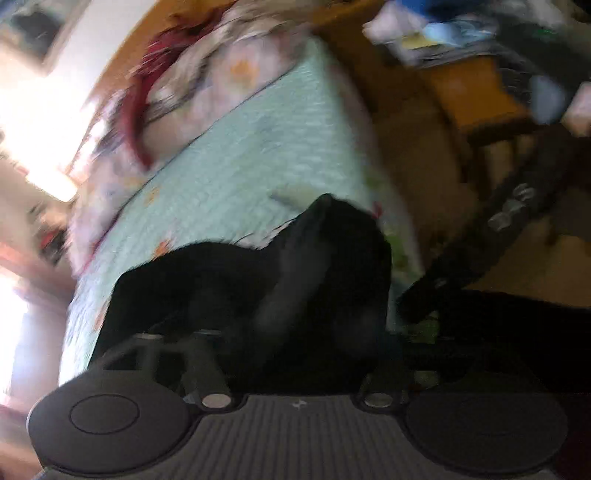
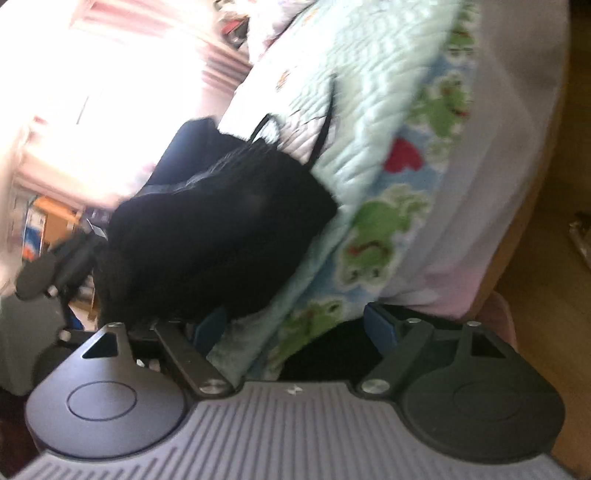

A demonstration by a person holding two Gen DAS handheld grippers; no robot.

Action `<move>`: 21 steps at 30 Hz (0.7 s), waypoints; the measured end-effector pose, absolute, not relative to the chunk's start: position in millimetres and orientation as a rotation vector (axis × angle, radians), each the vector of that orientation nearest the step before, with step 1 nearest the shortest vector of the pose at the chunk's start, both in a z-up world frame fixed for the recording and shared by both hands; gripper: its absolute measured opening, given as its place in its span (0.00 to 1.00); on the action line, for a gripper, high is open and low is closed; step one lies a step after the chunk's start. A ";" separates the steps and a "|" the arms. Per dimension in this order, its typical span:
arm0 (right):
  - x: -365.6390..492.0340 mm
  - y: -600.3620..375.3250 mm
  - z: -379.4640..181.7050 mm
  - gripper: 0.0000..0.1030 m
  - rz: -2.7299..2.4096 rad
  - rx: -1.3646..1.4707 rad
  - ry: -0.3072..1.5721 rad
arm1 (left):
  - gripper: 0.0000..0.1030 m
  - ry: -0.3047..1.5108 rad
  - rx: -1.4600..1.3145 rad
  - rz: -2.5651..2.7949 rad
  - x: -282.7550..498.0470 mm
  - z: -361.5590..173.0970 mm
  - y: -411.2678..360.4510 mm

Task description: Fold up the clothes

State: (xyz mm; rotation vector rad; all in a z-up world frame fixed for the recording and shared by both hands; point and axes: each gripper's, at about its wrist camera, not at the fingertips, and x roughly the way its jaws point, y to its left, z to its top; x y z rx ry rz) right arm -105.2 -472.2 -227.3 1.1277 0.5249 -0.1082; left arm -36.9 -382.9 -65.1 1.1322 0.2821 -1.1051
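Both grippers face one black garment bunched at the bed edge: right gripper spread beside it, left gripper buried in cloth, state unclear.

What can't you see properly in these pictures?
- Left wrist view: the left gripper's fingers, hidden behind the black garment.
- Left wrist view: the shelf clutter, smeared by motion blur.
- Right wrist view: the window, washed out by glare.
- Both views: what kind of garment, bunched and too dark.

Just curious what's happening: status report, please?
Right gripper open, nothing clamped. Left gripper: grip unclear. Bunched black fabric garment on pale green quilted bedspread. Nothing blocking.
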 end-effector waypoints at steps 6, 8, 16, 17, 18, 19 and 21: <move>-114.7 -481.5 -228.0 0.80 -0.192 1.134 0.505 | 0.25 0.170 0.631 -0.790 -5.4 31.8 -315.5; -113.4 -481.7 -226.8 0.80 -0.199 1.136 0.490 | 0.22 0.075 0.530 -0.622 6.8 66.8 -273.4; -70.6 -446.4 -198.0 0.80 -0.064 0.986 0.523 | 0.21 0.352 0.219 -0.324 42.4 63.8 -100.9; -62.9 -440.3 -193.7 0.80 -0.045 0.954 0.532 | 0.21 0.434 0.174 -0.300 47.5 47.7 -81.0; -54.2 -434.8 -188.4 0.80 -0.035 0.910 0.537 | 0.21 0.503 0.127 -0.276 52.6 33.0 -64.7; -43.7 -429.5 -182.1 0.80 -0.028 0.860 0.539 | 0.20 0.566 0.076 -0.262 57.8 18.9 -49.6; -23.1 -421.8 -169.5 0.81 -0.019 0.766 0.530 | 0.20 0.649 0.005 -0.243 65.0 -4.4 -24.9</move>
